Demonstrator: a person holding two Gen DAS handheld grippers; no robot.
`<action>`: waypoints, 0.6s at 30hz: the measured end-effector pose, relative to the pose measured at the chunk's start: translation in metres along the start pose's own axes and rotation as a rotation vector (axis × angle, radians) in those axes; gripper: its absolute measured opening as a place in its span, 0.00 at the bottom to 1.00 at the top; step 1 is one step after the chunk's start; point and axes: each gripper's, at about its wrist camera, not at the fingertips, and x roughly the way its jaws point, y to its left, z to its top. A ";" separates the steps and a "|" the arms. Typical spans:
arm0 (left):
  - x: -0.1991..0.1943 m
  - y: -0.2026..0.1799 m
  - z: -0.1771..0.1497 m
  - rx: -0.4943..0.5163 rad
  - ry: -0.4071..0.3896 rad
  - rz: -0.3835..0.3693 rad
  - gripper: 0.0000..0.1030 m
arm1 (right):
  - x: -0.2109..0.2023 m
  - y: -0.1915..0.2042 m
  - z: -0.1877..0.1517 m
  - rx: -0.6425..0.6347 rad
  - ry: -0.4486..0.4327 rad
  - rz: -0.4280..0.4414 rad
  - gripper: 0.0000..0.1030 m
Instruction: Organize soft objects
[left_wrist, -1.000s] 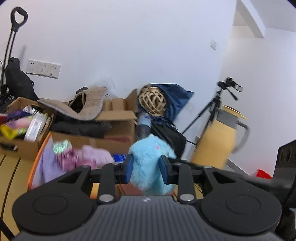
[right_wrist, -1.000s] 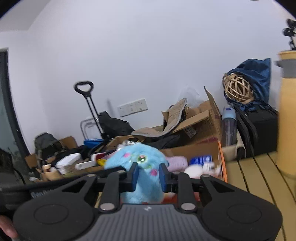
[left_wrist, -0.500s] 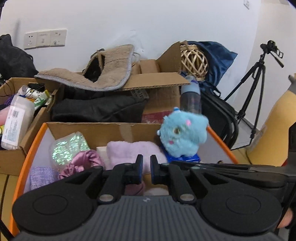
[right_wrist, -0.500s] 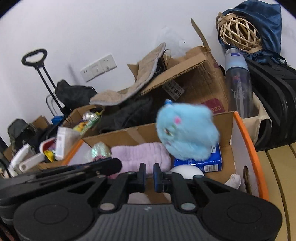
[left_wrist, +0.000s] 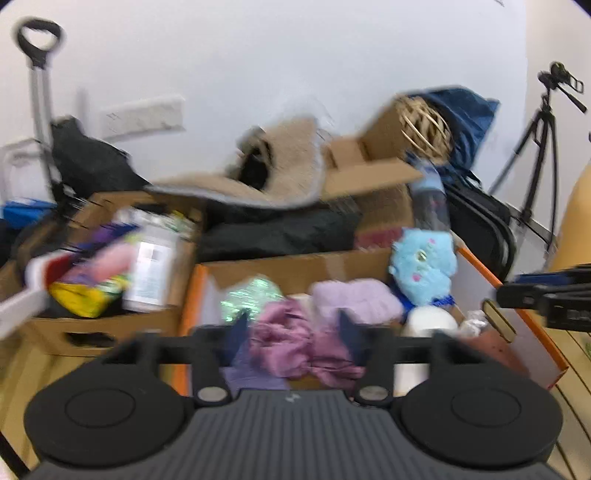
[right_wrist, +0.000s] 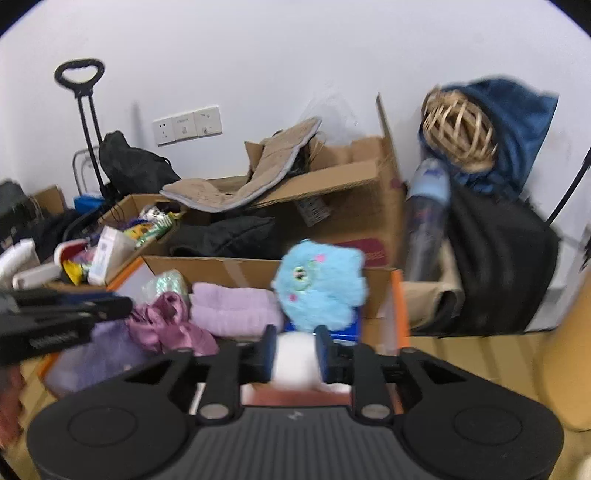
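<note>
A fluffy blue plush toy (left_wrist: 423, 269) (right_wrist: 319, 288) lies in the back right corner of an orange-rimmed cardboard box (left_wrist: 189, 295) (right_wrist: 399, 295). Beside it in the box are a lilac towel (left_wrist: 354, 299), a mauve satin cloth (left_wrist: 291, 343) and a white round thing (right_wrist: 295, 354). My left gripper (left_wrist: 293, 332) hovers at the box's near side, jaws opening, gripping nothing; the satin cloth shows beyond the gap. My right gripper (right_wrist: 295, 352) is opening too, with the white round thing seen between its fingers, not gripped. Each gripper shows at the edge of the other's view.
A second cardboard box (left_wrist: 110, 258) of bottles and packets stands to the left. Behind is a big carton (right_wrist: 351, 192) with a beige mat (left_wrist: 273, 181). A water bottle (left_wrist: 430, 199), wicker ball (right_wrist: 458, 125), black bag and tripod (left_wrist: 543, 147) crowd the right.
A second ago both grippers were shut on the blue plush. Half a second ago it was loose above the box, both jaws shut empty. Now it rests inside and both jaws have spread.
</note>
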 end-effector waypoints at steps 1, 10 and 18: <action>-0.012 0.002 -0.002 0.003 -0.031 0.029 0.83 | -0.011 -0.001 -0.002 -0.012 -0.015 -0.026 0.56; -0.101 0.000 -0.039 0.004 -0.199 0.100 1.00 | -0.105 0.001 -0.046 0.012 -0.240 -0.104 0.95; -0.161 -0.003 -0.061 -0.025 -0.240 0.092 1.00 | -0.161 0.020 -0.078 0.004 -0.285 -0.116 0.95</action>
